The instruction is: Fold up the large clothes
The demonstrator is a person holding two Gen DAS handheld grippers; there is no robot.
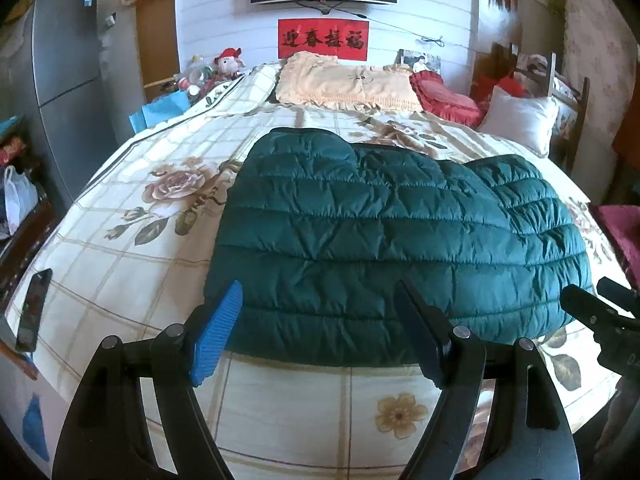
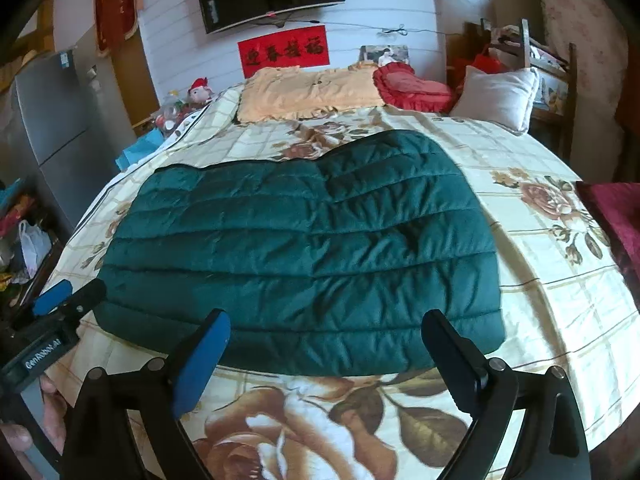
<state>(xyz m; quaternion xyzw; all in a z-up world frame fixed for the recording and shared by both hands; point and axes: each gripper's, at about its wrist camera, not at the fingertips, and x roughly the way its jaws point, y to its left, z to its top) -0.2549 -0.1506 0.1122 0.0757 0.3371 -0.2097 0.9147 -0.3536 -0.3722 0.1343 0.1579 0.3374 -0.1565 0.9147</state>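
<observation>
1. The quilted green jacket (image 1: 396,240) lies flat at the centre of the floral bedspread (image 1: 132,248), already folded into a broad rectangle; its near hem faces both cameras, and the pillows (image 1: 348,84) sit beyond it at 12 o'clock.
2. The left gripper (image 1: 320,332) hangs just short of the hem toward its left end, jaws well apart and holding nothing.
3. The right gripper (image 2: 328,360) hangs off the hem toward its right end, jaws spread wide and empty; in its view the left gripper shows at 9 o'clock.
4. Judged next step: fold again. Take the two near corners together, pinch every layer, lift evenly and carry the hem toward 12 o'clock.
5. Puffy fill springs back, so press the crease before letting go.
</observation>
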